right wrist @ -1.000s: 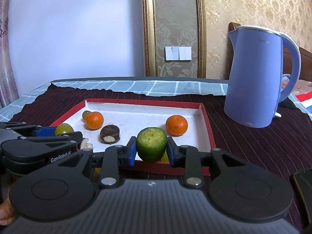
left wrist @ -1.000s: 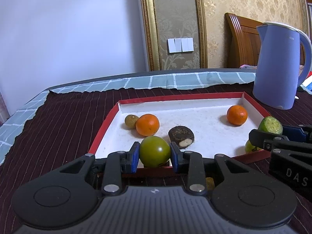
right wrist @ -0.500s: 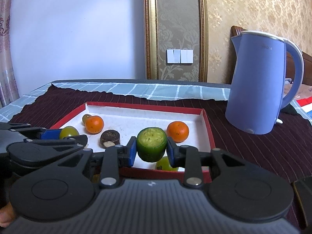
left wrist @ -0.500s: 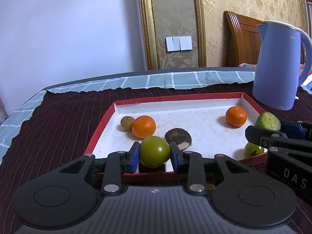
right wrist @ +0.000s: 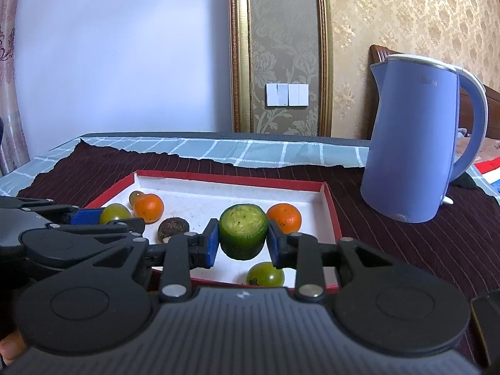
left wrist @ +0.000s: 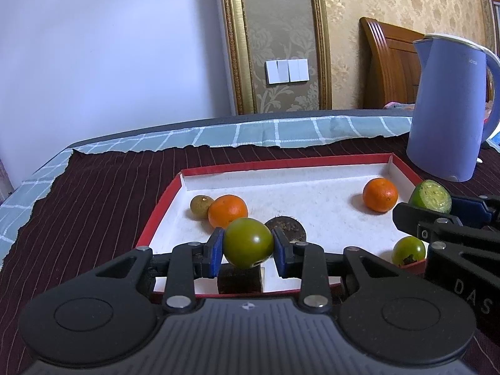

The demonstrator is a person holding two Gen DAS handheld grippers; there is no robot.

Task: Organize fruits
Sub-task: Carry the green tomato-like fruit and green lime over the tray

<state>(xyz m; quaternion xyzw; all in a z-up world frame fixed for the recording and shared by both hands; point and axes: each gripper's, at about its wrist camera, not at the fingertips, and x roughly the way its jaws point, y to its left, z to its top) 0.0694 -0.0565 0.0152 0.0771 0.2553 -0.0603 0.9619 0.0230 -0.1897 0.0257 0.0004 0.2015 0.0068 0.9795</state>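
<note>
Green tomato [left wrist: 248, 243] pinched across middle by left claw [left wrist: 248, 251]: smooth, slippery, bruisable. Right claw [right wrist: 242, 240] grips cut green fruit [right wrist: 243, 232] by firm rind, above red tray [right wrist: 331, 215].

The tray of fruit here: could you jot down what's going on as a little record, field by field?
Container: red-rimmed tray with white floor, on a dark striped cloth
Left gripper: shut on green tomato, held above the tray's near edge
Right gripper: shut on cut green fruit, cut face up
Lying in tray: two oranges, small brownish-green fruit, dark brown piece, second green tomato
Beside tray: blue kettle
</note>
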